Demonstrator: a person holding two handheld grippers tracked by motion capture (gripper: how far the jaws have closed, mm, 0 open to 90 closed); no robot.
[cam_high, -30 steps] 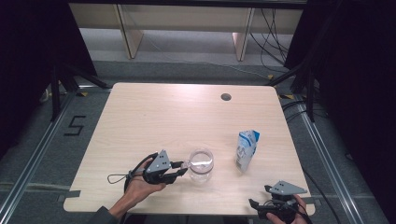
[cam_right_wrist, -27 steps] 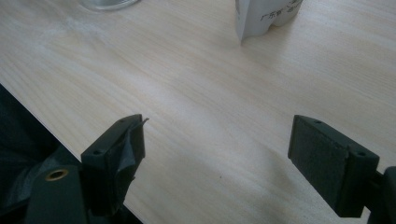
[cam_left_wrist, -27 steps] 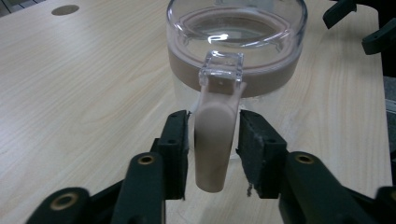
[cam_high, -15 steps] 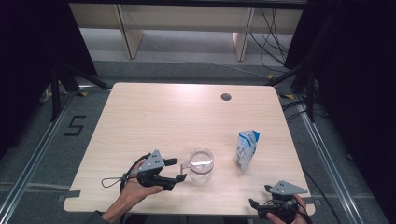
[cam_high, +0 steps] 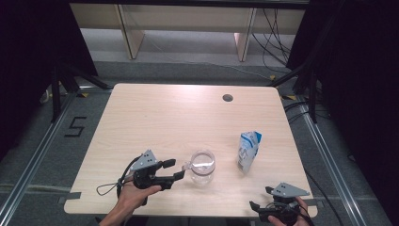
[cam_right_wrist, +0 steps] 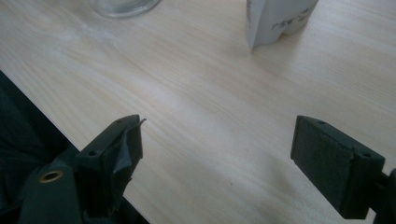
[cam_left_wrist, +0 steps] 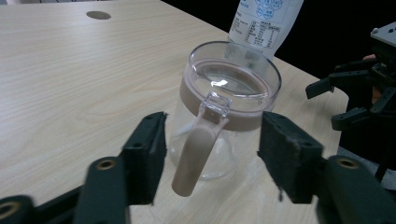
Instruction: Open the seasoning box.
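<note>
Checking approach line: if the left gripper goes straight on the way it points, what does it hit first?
Probably the jug's handle: it sits between the open jaws of the left gripper, untouched, with the jug right behind it and the carton farther off.

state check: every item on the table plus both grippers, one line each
Jug: upright, clear, looks empty, handle toward left gripper.
Carton: upright on the table, right of the jug.
Left gripper: open, jaws just closing a little, handle between them, untouched.
Right gripper: open, nothing between the jaws, at the table's near edge.
</note>
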